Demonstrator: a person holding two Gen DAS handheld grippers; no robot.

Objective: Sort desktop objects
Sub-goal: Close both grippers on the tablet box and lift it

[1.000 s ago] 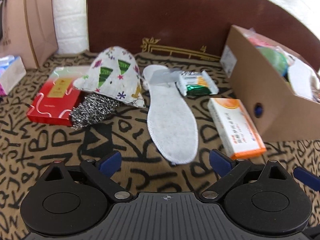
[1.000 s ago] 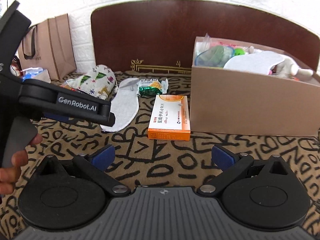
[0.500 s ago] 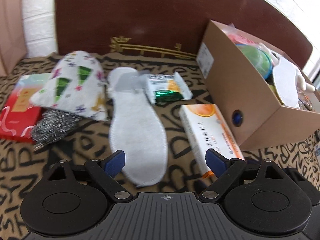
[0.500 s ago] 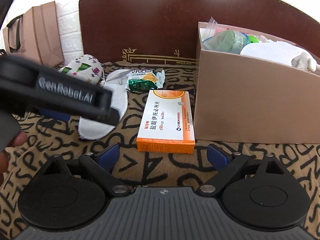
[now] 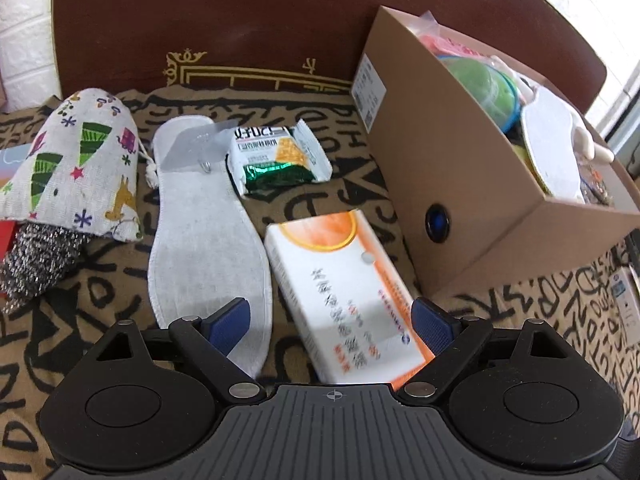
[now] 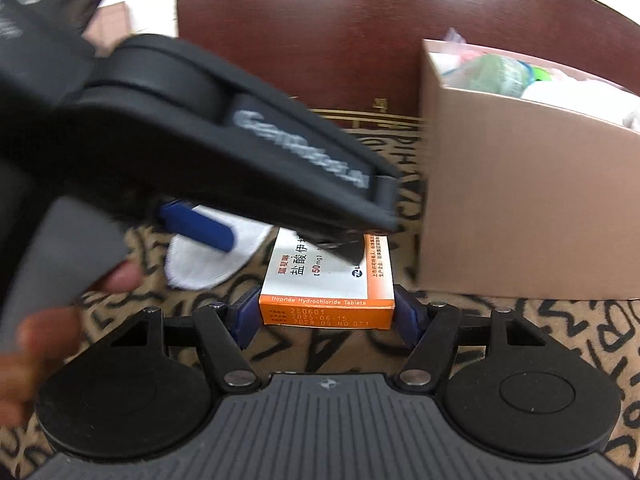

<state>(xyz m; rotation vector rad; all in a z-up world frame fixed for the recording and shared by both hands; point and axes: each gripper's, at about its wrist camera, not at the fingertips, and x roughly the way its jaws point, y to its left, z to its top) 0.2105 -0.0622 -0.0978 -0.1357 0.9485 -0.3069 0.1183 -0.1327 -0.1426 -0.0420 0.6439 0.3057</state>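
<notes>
Tablet box being gripped for the cardboard box.
The right gripper (image 6: 326,314) is closing around the tablet box (image 6: 326,310); the left gripper (image 5: 332,326) is held wide open, empty; a lift into the cardboard box (image 6: 528,208) is called for.

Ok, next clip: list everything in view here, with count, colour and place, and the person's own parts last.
tablet box: 1, white and orange, beside the cardboard box
cardboard box: 1, brown, at right, full of items
insole: 1, white, left of the tablet box
snack packet: 1, white and green, behind the tablet box
drawstring pouch: 1, cream with coloured print, at left
steel scourer: 1, silver, partly under the pouch
cloth: 1, tan with black letters, under everything
left hand-held gripper: open, over the tablet box
right hand-held gripper: jaws closing, tablet box between
hand: 1, holding the left gripper
</notes>
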